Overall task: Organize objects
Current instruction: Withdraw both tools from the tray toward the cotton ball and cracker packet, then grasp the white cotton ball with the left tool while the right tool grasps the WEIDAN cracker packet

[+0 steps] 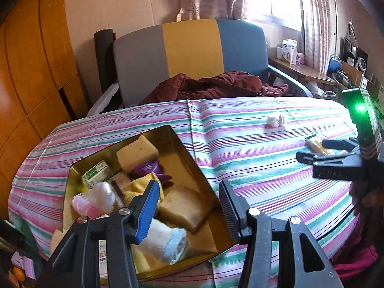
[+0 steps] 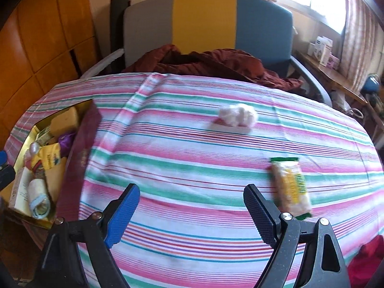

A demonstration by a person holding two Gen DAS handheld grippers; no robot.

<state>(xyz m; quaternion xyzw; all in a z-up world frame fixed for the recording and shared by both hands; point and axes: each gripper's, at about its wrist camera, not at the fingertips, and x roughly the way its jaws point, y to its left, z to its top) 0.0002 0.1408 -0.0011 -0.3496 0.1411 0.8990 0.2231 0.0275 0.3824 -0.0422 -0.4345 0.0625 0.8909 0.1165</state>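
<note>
A gold-lined box (image 1: pixel 192 165) with dark red outer walls (image 2: pixel 81 148) stands on the left of the striped table and holds sponges, a rolled white cloth (image 1: pixel 165 242), a yellow cloth, pink curlers and small packs. My left gripper (image 1: pixel 189 206) is open and empty, just above the box's right wall. My right gripper (image 2: pixel 192 206) is open and empty over bare cloth; it also shows in the left wrist view (image 1: pixel 312 151). A yellow-green snack pack (image 2: pixel 290 187) lies just right of its right finger. A white cotton wad (image 2: pixel 237 115) lies farther back.
The round table wears a pink, green and white striped cloth (image 2: pixel 192 158). Behind it stands a grey, yellow and blue chair (image 2: pixel 204 21) with a maroon cloth (image 2: pixel 216 62) on the seat. Wooden cabinets are on the left, a cluttered shelf (image 1: pixel 312 72) at right.
</note>
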